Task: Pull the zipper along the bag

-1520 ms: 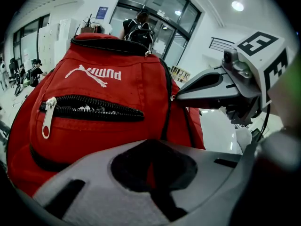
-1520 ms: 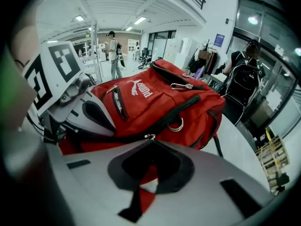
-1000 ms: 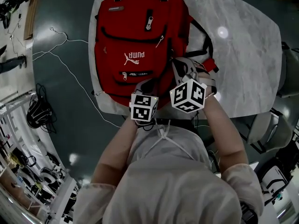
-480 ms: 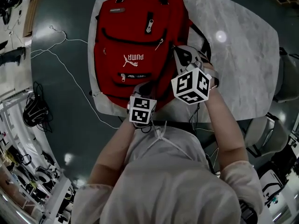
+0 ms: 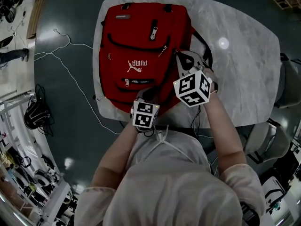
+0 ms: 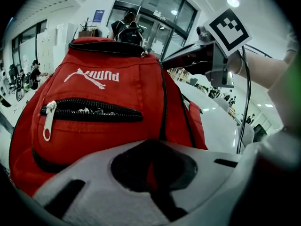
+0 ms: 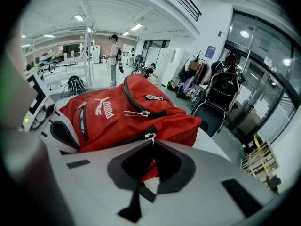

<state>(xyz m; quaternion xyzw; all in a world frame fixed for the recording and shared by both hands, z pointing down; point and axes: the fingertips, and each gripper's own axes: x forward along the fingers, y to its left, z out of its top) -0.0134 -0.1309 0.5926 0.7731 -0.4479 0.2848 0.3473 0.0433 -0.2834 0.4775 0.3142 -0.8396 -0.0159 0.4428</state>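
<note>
A red backpack (image 5: 141,36) lies flat on the marble table (image 5: 244,69), its bottom end toward me. My left gripper (image 5: 149,93) is at that near bottom edge and is shut on a fold of the red fabric (image 6: 151,171). On the bag's right side, my right gripper (image 5: 180,55) is shut on the silver zipper pull (image 7: 150,136) of the dark side zipper, right at its jaw tips. In the left gripper view the right gripper (image 6: 202,58) reaches in above the bag's side seam. The small front pocket zipper (image 6: 89,109) is partly open.
The table's right half (image 5: 254,41) is bare marble. White cable (image 5: 70,65) trails over the dark floor left of the table. Chairs (image 5: 289,79) stand at the right. People (image 7: 113,60) stand far off in the room behind the bag.
My right gripper has slid a little farther along the bag's right side, away from me. The left gripper keeps its hold at the bottom edge.
</note>
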